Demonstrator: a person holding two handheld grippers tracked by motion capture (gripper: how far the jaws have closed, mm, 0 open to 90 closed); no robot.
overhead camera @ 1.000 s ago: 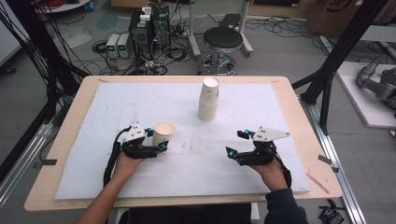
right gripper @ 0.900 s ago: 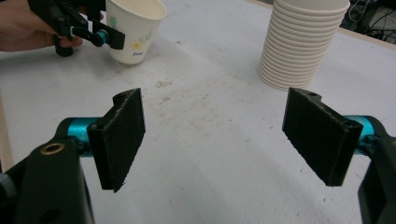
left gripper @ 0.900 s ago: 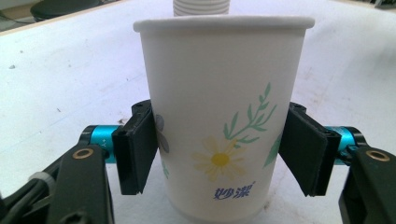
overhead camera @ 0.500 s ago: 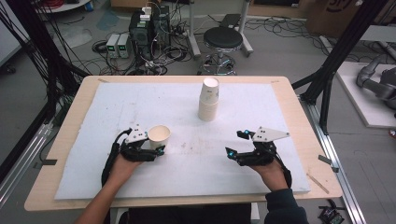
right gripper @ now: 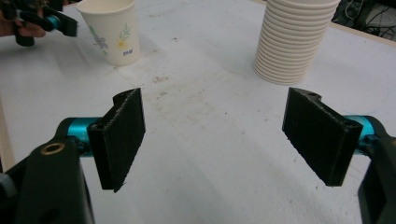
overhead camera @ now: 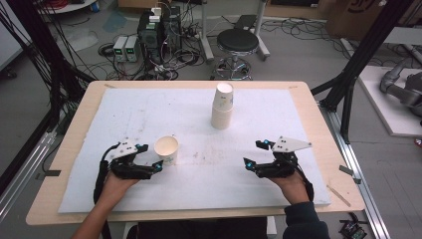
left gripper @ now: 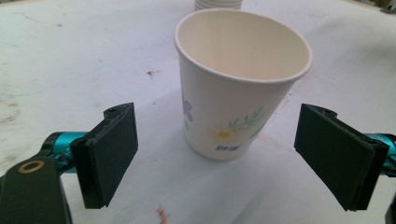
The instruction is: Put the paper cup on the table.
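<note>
A paper cup with a flower print point(overhead camera: 166, 149) stands upright on the white mat, left of centre. My left gripper point(overhead camera: 151, 157) is open right beside it. In the left gripper view the cup point(left gripper: 238, 88) stands just beyond the gripper point(left gripper: 229, 156), whose jaws are spread wider than the cup and do not touch it. My right gripper point(overhead camera: 255, 153) rests open on the mat at the near right, with nothing between its jaws point(right gripper: 229, 135). A stack of paper cups point(overhead camera: 222, 106) stands farther back, near the middle.
The white mat point(overhead camera: 199, 189) covers most of a wooden table point(overhead camera: 318, 124). In the right gripper view the stack point(right gripper: 294, 39) is ahead to the right, the single cup point(right gripper: 111, 30) ahead to the left. Stool, cables and equipment lie beyond the table's far edge.
The single cup and my left gripper have shifted slightly toward the near left. The right gripper has stayed where it was.
</note>
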